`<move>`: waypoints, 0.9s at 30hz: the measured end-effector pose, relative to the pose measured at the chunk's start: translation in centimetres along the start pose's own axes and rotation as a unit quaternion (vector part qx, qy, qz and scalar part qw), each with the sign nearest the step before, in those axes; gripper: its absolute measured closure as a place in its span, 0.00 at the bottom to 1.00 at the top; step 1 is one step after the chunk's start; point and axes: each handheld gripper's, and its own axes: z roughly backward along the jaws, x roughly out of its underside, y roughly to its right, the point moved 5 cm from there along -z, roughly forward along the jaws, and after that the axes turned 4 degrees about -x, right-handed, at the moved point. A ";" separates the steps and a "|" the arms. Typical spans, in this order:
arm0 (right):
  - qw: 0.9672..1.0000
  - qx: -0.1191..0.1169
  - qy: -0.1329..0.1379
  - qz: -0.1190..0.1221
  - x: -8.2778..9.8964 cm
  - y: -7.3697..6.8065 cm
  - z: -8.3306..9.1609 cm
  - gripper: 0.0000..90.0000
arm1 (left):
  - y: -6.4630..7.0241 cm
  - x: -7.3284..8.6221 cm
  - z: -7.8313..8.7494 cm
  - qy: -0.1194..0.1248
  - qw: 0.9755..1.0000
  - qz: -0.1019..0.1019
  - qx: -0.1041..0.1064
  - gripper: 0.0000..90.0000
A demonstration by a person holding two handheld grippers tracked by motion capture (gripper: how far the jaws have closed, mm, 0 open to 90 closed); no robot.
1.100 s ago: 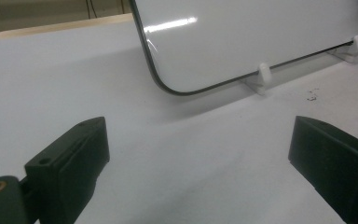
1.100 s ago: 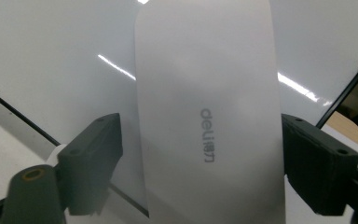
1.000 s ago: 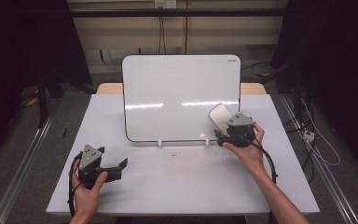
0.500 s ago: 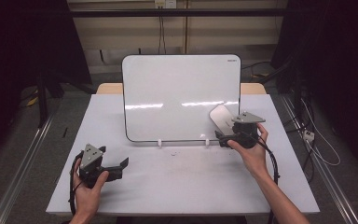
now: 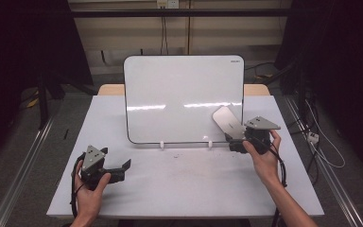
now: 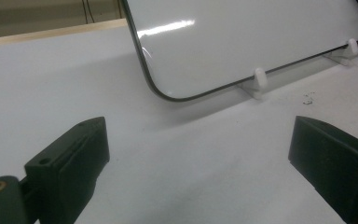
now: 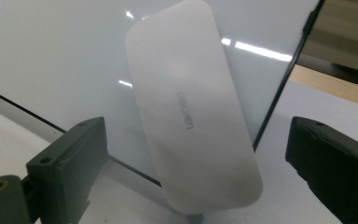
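A whiteboard (image 5: 184, 94) stands upright on two white feet at the back of the table. A white oblong eraser (image 5: 227, 122) clings tilted to its lower right corner. My right gripper (image 5: 232, 141) sits just right of the eraser's lower end. Its jaws have just been opening wide, then easing in slightly. In the right gripper view the eraser (image 7: 191, 107) shows between the jaws of the right gripper (image 7: 196, 158), with both pads clear of it. My left gripper (image 5: 122, 171) rests open at the front left with nothing in it. In its own view the left gripper (image 6: 200, 154) faces the board (image 6: 242, 37).
The white table (image 5: 184, 184) has small dark specks near the board's feet (image 6: 259, 79). A wooden tabletop edge (image 5: 108, 90) shows behind the board. Metal rails run along the floor on both sides, and cables lie on the floor at the right.
My right gripper has drawn back to the right, away from the board, and its jaws stand wider. The eraser has stayed on the board. The left gripper has not moved.
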 end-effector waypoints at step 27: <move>0.999 0.014 0.015 -0.033 4.8 0.5 4.4 0.07 | 0.4 -0.1 0.0 0.004 1.000 -0.002 -0.001 0.06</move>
